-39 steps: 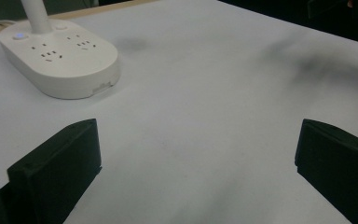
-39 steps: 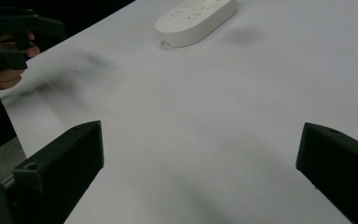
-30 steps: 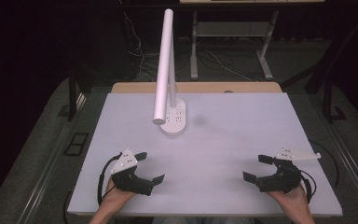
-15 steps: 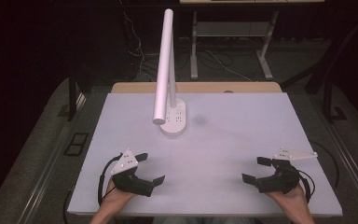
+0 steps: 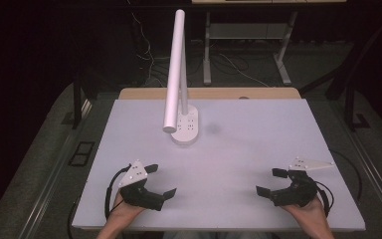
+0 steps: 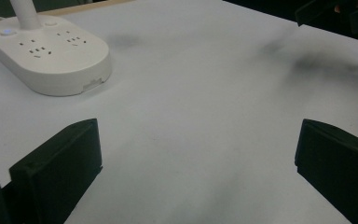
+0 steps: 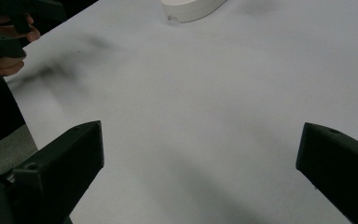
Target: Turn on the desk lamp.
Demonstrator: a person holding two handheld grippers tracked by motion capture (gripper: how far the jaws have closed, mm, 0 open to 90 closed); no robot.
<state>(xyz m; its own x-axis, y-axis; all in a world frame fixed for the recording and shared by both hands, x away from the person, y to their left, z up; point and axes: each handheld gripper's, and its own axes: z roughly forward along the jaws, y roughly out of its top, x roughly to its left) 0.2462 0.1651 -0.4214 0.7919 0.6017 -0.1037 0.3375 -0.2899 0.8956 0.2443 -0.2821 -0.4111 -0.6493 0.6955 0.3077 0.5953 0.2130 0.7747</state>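
A white desk lamp (image 5: 174,74) stands on an oval white base (image 5: 185,128) with sockets, at the back middle of the white table (image 5: 248,134). My left gripper (image 5: 160,180) rests near the front left edge, jaws wide open with nothing between them. My right gripper (image 5: 272,181) rests near the front right edge, also wide open and empty. In the left gripper view the lamp base (image 6: 46,51) lies at the upper left, well beyond the fingers (image 6: 58,170). In the right gripper view the base's edge (image 7: 191,9) shows at the top, and the other hand (image 7: 7,44) at the upper left.
A wooden strip (image 5: 209,93) runs along the table's far edge. Behind it are metal table legs (image 5: 207,47) and cables (image 5: 229,62) on a dark floor. A wide stretch of bare tabletop lies between the grippers and the lamp.
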